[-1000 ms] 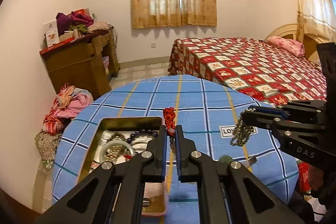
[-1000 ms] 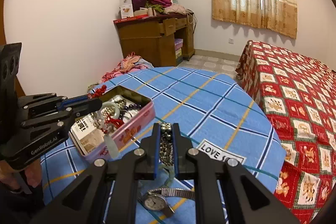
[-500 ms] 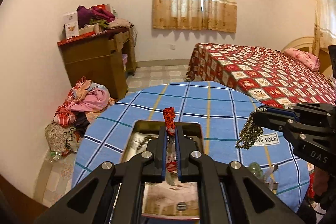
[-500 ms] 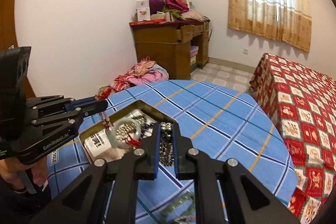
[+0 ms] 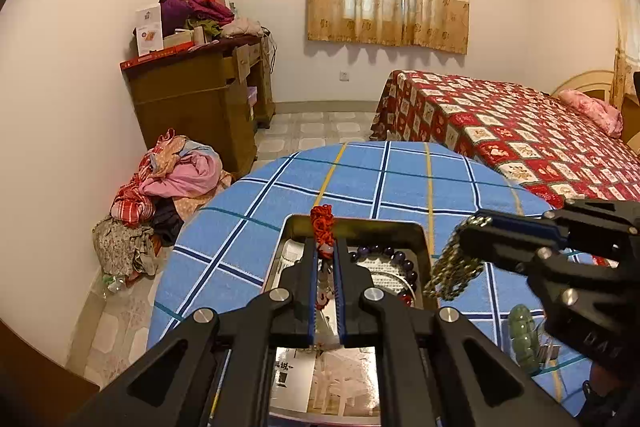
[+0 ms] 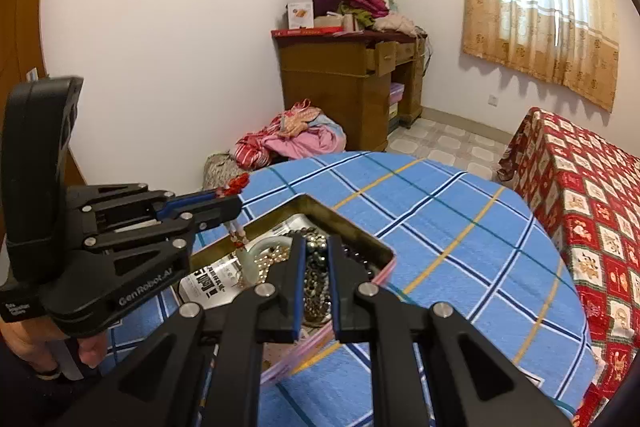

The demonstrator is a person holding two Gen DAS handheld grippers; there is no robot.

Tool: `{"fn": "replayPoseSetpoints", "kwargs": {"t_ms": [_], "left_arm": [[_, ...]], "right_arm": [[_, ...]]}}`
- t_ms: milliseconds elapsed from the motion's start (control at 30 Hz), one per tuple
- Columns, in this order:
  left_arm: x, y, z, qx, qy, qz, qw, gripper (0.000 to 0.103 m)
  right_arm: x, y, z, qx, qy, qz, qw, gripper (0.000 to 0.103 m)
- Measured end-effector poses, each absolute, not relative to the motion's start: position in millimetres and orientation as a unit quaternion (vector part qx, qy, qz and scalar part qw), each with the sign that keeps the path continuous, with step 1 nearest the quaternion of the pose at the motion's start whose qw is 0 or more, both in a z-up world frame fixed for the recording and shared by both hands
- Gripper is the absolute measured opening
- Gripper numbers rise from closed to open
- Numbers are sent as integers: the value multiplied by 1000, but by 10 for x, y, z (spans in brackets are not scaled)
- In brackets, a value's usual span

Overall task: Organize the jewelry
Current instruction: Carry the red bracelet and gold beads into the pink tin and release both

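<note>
Claws both loaded and now over the open gold-rimmed rectangular metal tin [image 5: 416, 227] on the blue plaid tabletop [image 5: 360, 179], having swung in from beside it. Left claw [image 5: 326, 259] pinched tight on a red knotted cord charm [image 5: 321, 223]; right claw [image 6: 316, 255] clamped on a bunched dark bead chain [image 6: 316, 275] hanging above the tin. Jade bangle [image 6: 260, 251] and purple bead bracelet [image 5: 384, 251] already inside. Likely next: release both.
</note>
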State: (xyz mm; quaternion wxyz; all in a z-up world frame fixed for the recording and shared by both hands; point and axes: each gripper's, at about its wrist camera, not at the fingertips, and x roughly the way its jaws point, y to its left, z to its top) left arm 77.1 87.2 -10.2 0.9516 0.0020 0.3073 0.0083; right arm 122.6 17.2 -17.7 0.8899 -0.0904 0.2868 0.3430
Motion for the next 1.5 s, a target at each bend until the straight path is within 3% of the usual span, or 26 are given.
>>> {"fn": "replayPoseSetpoints", "kwargs": {"t_ms": [1500], "left_arm": [[1158, 1021, -586, 11, 369, 28, 929, 6]], "right_arm": [[1391, 491, -725, -122, 347, 319, 873, 13]]}}
